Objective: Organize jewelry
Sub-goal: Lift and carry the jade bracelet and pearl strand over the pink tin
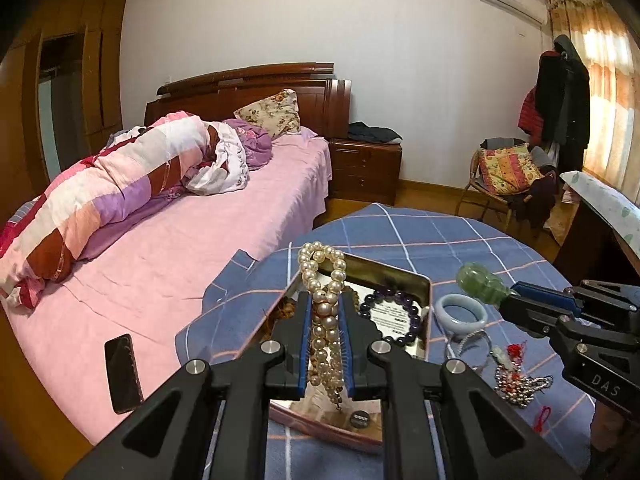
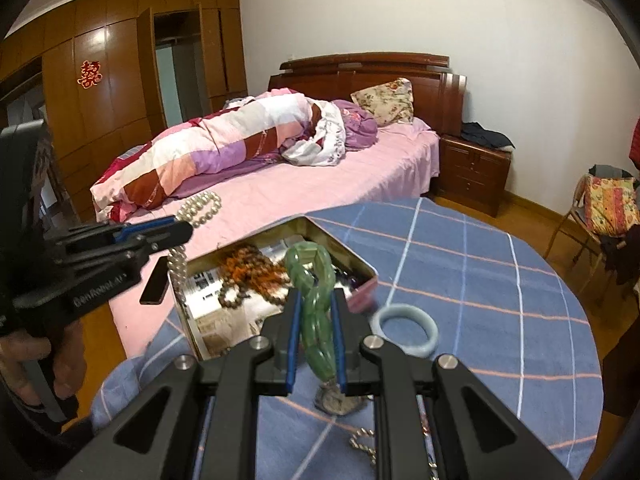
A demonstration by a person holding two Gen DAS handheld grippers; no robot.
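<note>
My left gripper [image 1: 325, 306] is shut on a pearl necklace [image 1: 323, 272] whose loop sticks up past the fingertips, above an open tin box [image 1: 425, 304]. The tin holds a purple bead bracelet [image 1: 400, 300] and brown beads with an orange tassel [image 2: 248, 268]. My right gripper [image 2: 316, 300] is shut on a green jade bracelet [image 2: 314, 280], raised over the tin's near right corner [image 2: 362, 292]. In the right wrist view the left gripper [image 2: 180, 229] shows at the left with the pearls [image 2: 200, 206]. In the left wrist view the right gripper [image 1: 514, 295] shows at the right with the green bracelet [image 1: 480, 280].
The tin stands on a round table with a blue checked cloth [image 1: 460, 240]. A pale bangle [image 2: 404, 330], a white bead strand [image 1: 468, 344] and a silver chain with red bits [image 1: 516, 384] lie beside the tin. A phone [image 1: 123, 372] rests on the pink bed [image 1: 180, 248].
</note>
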